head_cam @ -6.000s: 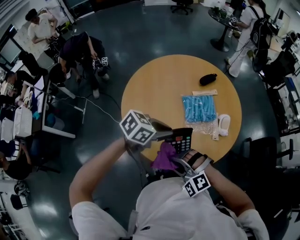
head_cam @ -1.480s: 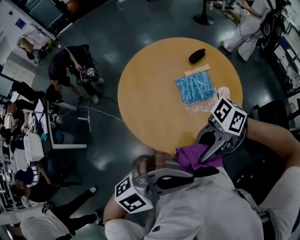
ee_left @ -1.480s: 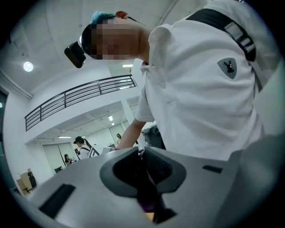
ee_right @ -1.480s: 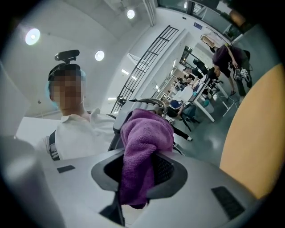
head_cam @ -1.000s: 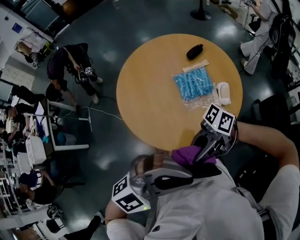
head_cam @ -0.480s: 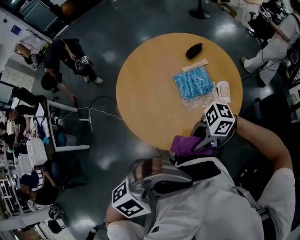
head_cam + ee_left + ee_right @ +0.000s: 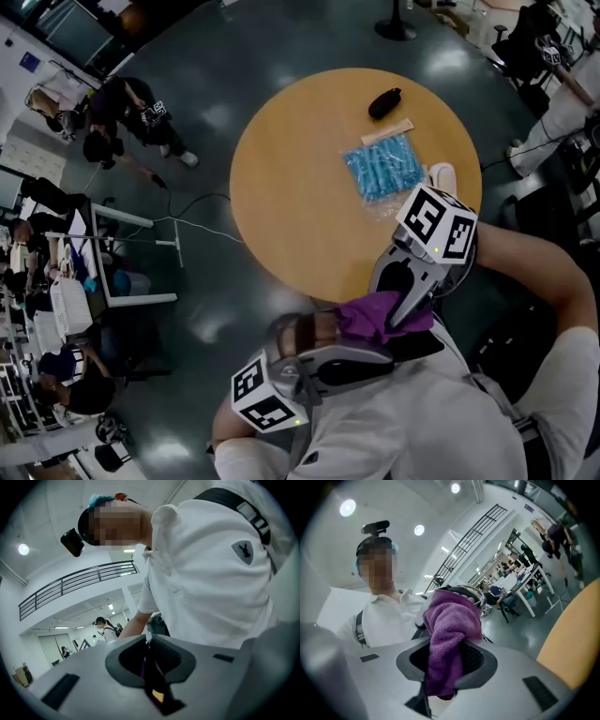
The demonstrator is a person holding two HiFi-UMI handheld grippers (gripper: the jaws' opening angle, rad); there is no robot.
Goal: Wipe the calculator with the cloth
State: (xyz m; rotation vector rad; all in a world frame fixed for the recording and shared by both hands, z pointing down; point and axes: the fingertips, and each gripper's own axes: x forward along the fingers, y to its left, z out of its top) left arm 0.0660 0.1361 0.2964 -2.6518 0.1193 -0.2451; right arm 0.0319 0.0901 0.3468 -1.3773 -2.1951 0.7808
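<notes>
Right gripper view: right tool grips the purple cloth, left tool pinches the calculator edge-on near the chest, off the tabletop; steady left hold and overlapping strokes likely serve best.

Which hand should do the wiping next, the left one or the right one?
Right. The right hand-held gripper is shut on the purple cloth, which bunches out past its jaws, ready to rub. The left hand-held gripper grips the calculator edge-on, so it likely just holds it steady.
</notes>
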